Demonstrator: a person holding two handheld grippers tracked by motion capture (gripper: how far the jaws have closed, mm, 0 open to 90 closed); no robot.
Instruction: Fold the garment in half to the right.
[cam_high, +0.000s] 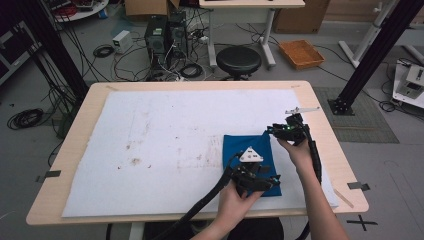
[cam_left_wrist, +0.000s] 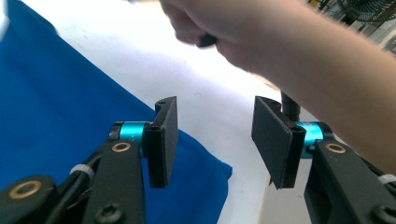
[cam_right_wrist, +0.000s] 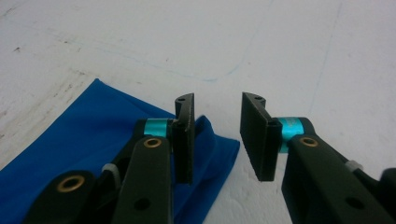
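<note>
High view is showing a pale wooden tabletop (cam_high: 75, 135) covered by a stained white sheet of padding (cam_high: 165, 145), with a folded blue cloth (cam_high: 245, 145) lying flat toward the right part of that sheet. Going from left to right, the left gripper (cam_high: 261, 181) is sitting over the near edge of the blue cloth, held in the person's left hand (cam_high: 235, 197), its grey three-cornered plate facing up and its cable trailing back toward the near edge of the tabletop. Beside it, farther right and farther from the person, the right gripper (cam_high: 274, 131) is hovering at the far right corner of the cloth, held in the person's right hand (cam_high: 299, 150). Left gripper view is showing its fingers (cam_left_wrist: 163, 140) standing apart with nothing between them; the blue cloth (cam_left_wrist: 56, 107) is spreading under and behind the left-hand pad, its corner ending on the white sheet (cam_left_wrist: 187, 79), while the person's other hand and forearm are crossing the top of that view. Right gripper view is showing its fingers (cam_right_wrist: 184, 140) likewise parted and gripping nothing; a folded corner of the blue cloth (cam_right_wrist: 84, 130) is lying just beneath and behind the left-hand pad, and the gap between the pads is opening onto bare white sheet (cam_right_wrist: 261, 46).
</note>
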